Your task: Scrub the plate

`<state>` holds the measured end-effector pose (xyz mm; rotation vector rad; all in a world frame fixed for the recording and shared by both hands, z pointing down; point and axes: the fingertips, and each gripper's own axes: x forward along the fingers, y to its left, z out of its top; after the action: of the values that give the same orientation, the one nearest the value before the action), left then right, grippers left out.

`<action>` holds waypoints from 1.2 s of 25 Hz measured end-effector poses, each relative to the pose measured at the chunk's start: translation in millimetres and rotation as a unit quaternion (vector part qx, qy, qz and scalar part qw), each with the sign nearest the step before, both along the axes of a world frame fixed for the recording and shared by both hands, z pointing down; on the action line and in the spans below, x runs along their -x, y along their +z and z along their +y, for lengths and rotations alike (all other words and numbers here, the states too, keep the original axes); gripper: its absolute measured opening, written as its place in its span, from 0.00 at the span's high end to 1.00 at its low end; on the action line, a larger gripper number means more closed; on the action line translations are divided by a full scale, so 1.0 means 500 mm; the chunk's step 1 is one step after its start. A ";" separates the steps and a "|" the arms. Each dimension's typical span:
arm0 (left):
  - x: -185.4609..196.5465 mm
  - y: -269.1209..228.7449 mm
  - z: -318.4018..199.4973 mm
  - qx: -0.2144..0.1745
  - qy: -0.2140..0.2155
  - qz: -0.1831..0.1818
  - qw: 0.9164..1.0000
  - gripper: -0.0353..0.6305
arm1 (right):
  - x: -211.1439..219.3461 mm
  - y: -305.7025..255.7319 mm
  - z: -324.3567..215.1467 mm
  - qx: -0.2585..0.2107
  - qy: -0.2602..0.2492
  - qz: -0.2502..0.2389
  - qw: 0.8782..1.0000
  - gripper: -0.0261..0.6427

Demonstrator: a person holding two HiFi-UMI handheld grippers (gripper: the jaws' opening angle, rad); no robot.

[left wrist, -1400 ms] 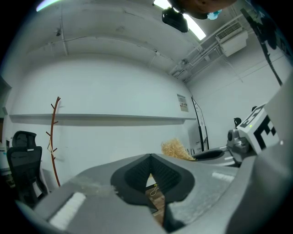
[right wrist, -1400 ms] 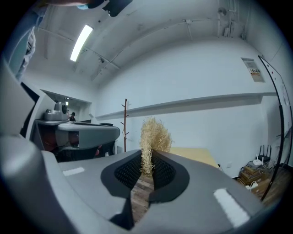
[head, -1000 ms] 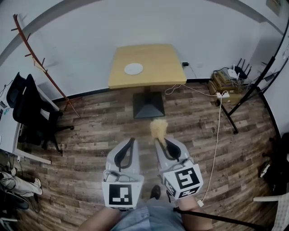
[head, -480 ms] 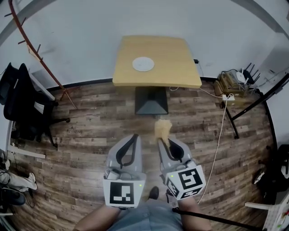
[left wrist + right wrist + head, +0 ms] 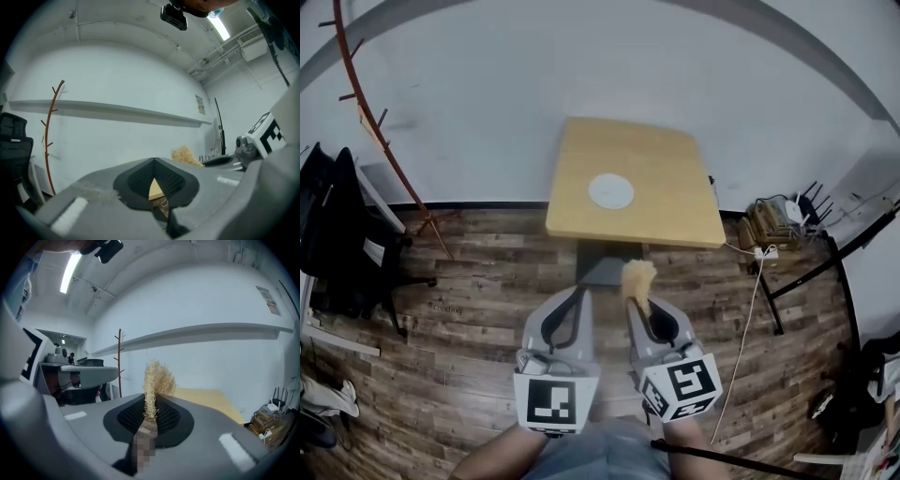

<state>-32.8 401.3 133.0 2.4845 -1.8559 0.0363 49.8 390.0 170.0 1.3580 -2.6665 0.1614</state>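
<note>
- The plate [image 5: 610,191] lies mid-table [image 5: 675,214], well apart from both grippers; scrubbing is not yet begun.
- The right gripper [image 5: 641,302] clamps a straw-coloured scrubber [image 5: 637,277], tuft forward, likely ready for the plate.
- The left gripper [image 5: 575,298] is closed on nothing, perhaps free to steady the plate.
- Only the head view shows the plate; the right gripper view shows the jaws pinching the scrubber's stem.

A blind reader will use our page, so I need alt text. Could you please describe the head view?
The right gripper holds a straw-coloured fibre scrubber, and the left gripper is shut and empty; both are held over a wooden floor. Ahead stands a square wooden table with a white plate on it.
</note>
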 end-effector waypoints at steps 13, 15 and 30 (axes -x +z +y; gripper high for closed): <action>0.008 0.005 -0.121 -0.003 0.030 0.004 1.000 0.91 | 0.004 -0.014 -0.119 -0.013 0.031 0.003 0.999 0.90; 0.005 0.015 -0.138 0.006 0.031 0.003 0.999 0.91 | -0.001 -0.006 -0.134 -0.007 0.034 0.003 0.999 0.90; -0.019 0.106 -0.328 0.082 0.004 -0.022 0.996 0.91 | -0.051 0.092 -0.324 0.056 0.026 -0.007 0.998 0.90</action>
<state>-23.3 237.4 186.0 2.4000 -1.7788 0.2337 75.2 228.2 216.1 1.3964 -2.5913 0.3213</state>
